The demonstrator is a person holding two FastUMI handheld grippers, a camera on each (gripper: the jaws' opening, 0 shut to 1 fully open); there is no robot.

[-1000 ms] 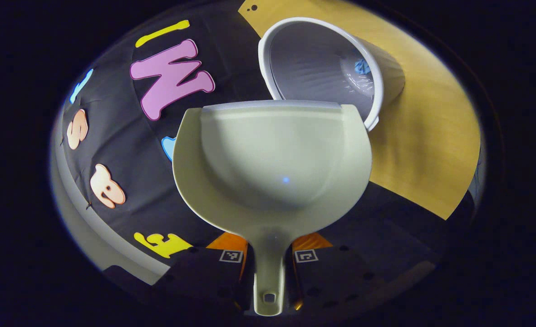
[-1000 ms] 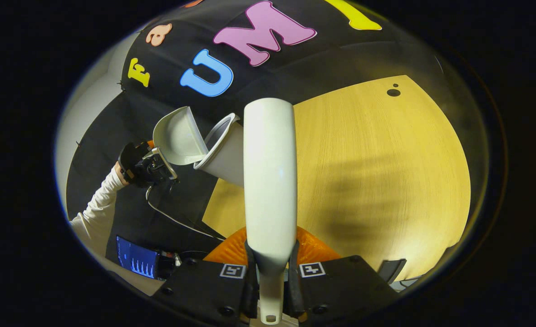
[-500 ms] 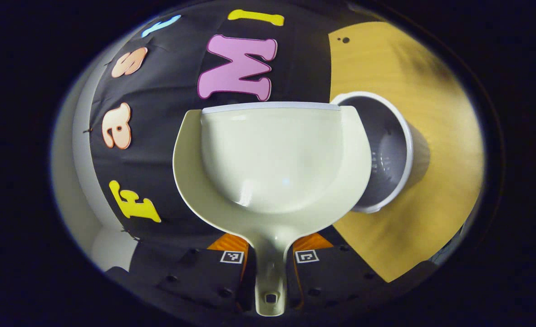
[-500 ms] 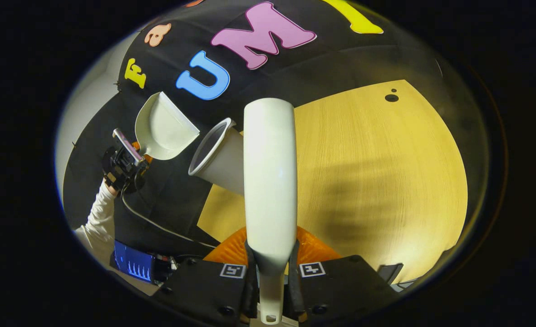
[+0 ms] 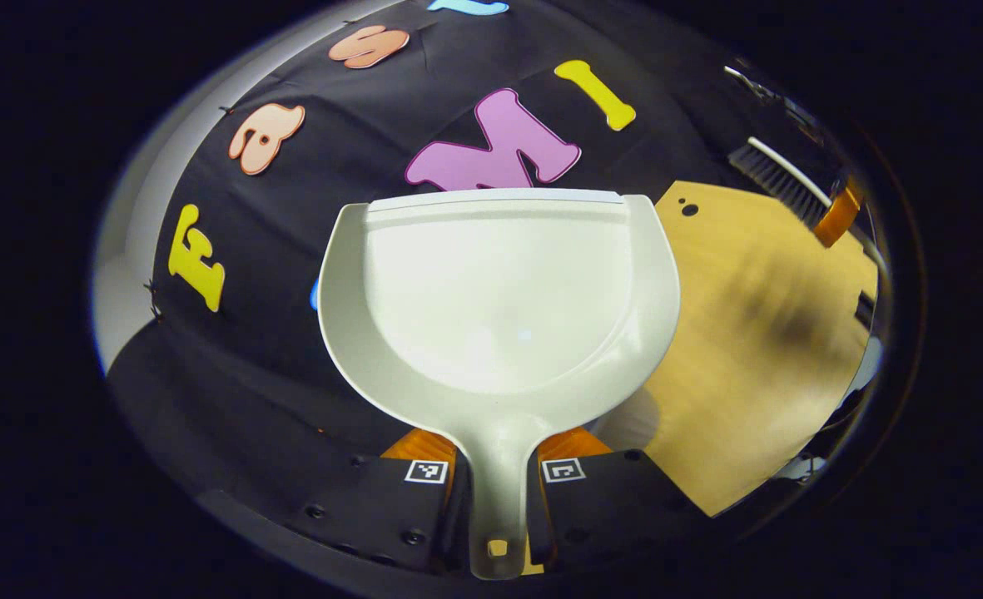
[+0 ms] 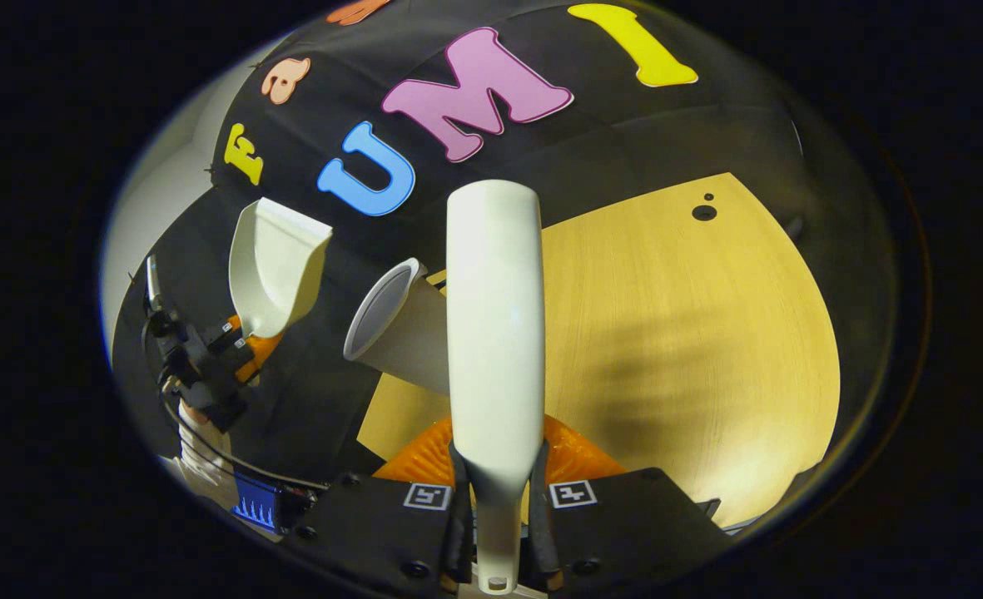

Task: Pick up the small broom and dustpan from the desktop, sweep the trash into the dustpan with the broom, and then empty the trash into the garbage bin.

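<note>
The left gripper [image 5: 492, 491] has its 2 fingers clamped on the narrow handle of the dustpan [image 5: 499, 299], one finger on each side. The pan sticks straight out ahead of the fingers, and its pale scoop is bare: no trash lies anywhere on its inner face. Beyond its lip is the booth's black cloth, and to its right the wooden desktop [image 5: 757, 349], with no scrap on the part that shows. At the far upper right edge the bristled head of the small broom [image 5: 778, 179] appears, well apart from the pan.

The right gripper [image 6: 496, 507] is closed on the broom's [image 6: 493, 324] white handle near its base, both fingers pressing on it, and the handle runs up the middle of that view. Past it, to the left, the garbage bin [image 6: 391, 329] leans with its white-rimmed mouth turned toward the left gripper [image 6: 245, 341]. That gripper holds the dustpan [image 6: 275, 262] up and off to the side of the bin, apart from its rim and with the scoop roughly on end. A pale sleeve [image 6: 200, 453] shows below it.

By my reading the job is nearly finished (both tools are in hand, the pan is empty, the desktop looks clean). The bin's inside cannot be seen from here, so the dumping is inferred. What seems left is to set the broom and dustpan down.
</note>
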